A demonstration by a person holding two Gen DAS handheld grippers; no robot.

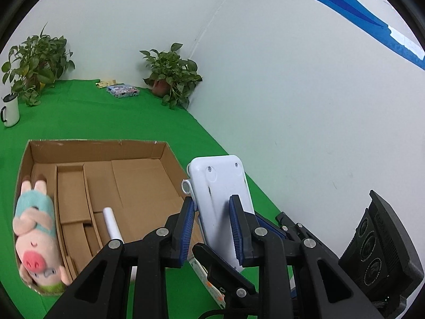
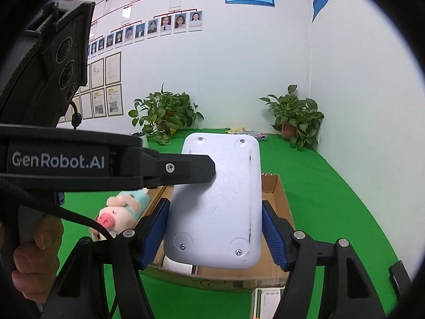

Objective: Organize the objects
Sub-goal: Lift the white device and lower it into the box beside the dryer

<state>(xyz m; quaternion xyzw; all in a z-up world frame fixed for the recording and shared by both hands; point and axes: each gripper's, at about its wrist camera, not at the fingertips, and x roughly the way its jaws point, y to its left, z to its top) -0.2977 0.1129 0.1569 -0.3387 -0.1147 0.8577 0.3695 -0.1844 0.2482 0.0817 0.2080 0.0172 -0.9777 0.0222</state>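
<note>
White device held by both my grippers, above the box.

My right gripper (image 2: 215,228) clamps the long sides of the smooth plastic device (image 2: 217,199); my left gripper (image 1: 212,228) pinches its thin edge crosswise. Its long axis points away from me. The cardboard box (image 1: 98,154) lies just below, plush pig (image 1: 35,236) inside.

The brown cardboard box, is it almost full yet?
Not yet. The brown cardboard box already holds a pink plush pig and a white roll. Both tongs, left and right, grip a white plastic device above it. A patterned flat packet on the green cloth remains out.
</note>
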